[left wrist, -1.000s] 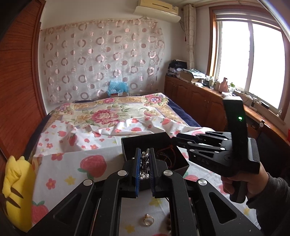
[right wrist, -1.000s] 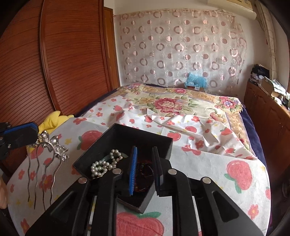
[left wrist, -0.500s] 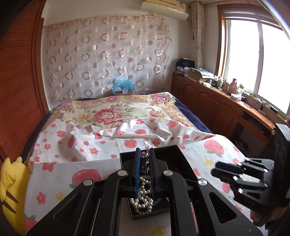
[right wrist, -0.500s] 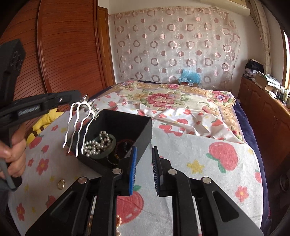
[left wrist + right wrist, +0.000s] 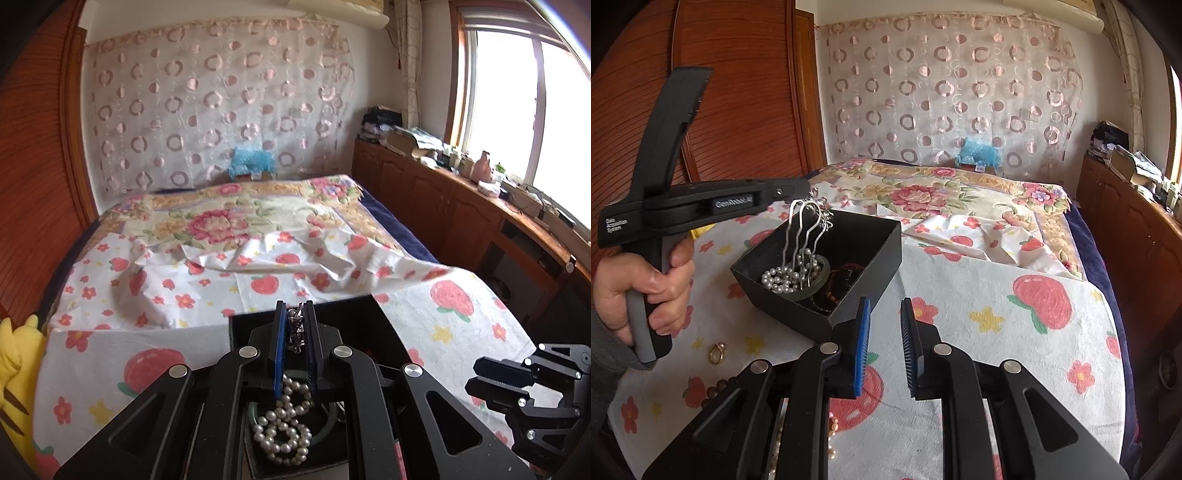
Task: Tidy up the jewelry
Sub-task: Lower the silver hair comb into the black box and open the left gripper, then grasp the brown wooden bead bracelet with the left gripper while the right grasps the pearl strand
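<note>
A silver metal hair comb with long prongs and a jewelled top [image 5: 803, 236] hangs over the open black rectangular box [image 5: 882, 251], prongs pointing down into it and reaching the string of white pearls [image 5: 779, 277] inside. The left tool [image 5: 809, 190] is clamped on the comb's jewelled top; in the left wrist view that top [image 5: 296, 326] sits pinched between its blue pads [image 5: 279, 350]. The pearls lie coiled on a pale green bangle [image 5: 822, 278], and a dark reddish-brown beaded bracelet [image 5: 842, 284] fills the rest of the box. The box rests on the strawberry-print white cloth [image 5: 979, 332] covering the near end of the bed. The right tool [image 5: 884, 347] hovers just beside the box's near corner, fingers apart and holding nothing. A gold ring [image 5: 717, 352] lies on the cloth near the bed's left edge, with brown beads [image 5: 714, 389] close by.
</note>
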Action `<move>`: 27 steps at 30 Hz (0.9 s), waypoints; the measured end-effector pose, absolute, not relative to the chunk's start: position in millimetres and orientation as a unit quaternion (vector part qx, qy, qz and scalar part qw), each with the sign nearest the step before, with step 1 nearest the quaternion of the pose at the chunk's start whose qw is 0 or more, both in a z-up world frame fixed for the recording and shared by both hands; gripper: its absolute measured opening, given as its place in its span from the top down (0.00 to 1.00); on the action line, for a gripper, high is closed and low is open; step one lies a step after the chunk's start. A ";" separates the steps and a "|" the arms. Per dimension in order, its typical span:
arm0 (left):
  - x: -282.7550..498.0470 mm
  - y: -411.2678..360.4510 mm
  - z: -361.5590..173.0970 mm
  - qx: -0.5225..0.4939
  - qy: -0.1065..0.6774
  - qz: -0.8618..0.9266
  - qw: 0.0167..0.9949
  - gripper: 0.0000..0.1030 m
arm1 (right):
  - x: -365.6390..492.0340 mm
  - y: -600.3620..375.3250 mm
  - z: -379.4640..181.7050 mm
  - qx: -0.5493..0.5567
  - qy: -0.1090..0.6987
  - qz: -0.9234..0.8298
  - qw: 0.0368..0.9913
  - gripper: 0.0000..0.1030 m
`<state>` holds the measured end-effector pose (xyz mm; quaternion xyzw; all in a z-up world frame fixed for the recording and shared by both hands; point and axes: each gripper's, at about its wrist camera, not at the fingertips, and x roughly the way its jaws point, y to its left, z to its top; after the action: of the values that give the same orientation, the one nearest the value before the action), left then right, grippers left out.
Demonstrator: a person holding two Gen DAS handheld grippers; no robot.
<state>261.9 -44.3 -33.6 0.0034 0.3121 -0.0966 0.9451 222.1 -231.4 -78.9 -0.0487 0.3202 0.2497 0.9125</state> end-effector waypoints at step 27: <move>141.5 -23.2 -74.4 0.049 0.365 -0.140 0.919 0.65 | 155.8 -237.1 -114.8 -0.092 0.382 0.276 0.877 0.74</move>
<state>141.5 -23.2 -74.4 0.0491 0.3654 -0.1399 0.9190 155.8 -237.1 -114.8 -0.0923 0.3821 0.2763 0.8770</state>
